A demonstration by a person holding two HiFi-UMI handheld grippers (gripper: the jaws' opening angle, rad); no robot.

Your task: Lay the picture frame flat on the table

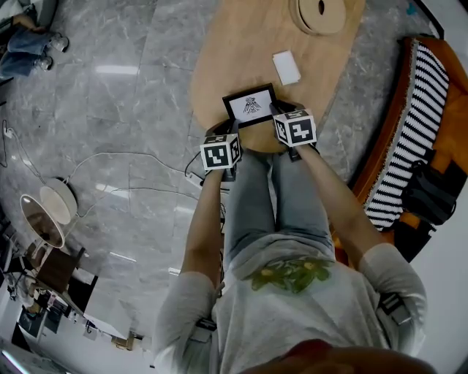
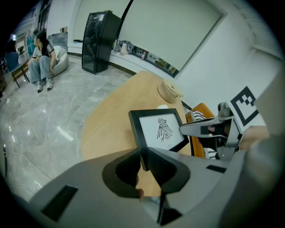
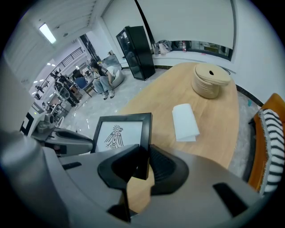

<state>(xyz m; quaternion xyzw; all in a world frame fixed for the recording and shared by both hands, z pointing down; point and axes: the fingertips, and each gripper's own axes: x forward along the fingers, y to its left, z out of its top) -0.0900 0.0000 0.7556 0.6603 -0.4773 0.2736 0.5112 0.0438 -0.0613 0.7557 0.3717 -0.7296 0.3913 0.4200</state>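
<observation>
A black picture frame (image 1: 250,106) with a bird drawing stands tilted at the near edge of the oval wooden table (image 1: 241,44). My left gripper (image 1: 231,126) is shut on its lower left corner, and in the left gripper view the frame (image 2: 160,129) rises from between the jaws of that gripper (image 2: 143,162). My right gripper (image 1: 278,111) is shut on the right edge. In the right gripper view the frame (image 3: 118,136) runs down between the jaws of that gripper (image 3: 142,162). Each gripper shows in the other's view.
A folded white cloth (image 1: 286,67) lies just beyond the frame, and a round wooden stack (image 1: 319,14) sits at the table's far end. An orange seat with a striped cushion (image 1: 409,124) stands to the right. Cables (image 1: 110,175) run over the marble floor on the left.
</observation>
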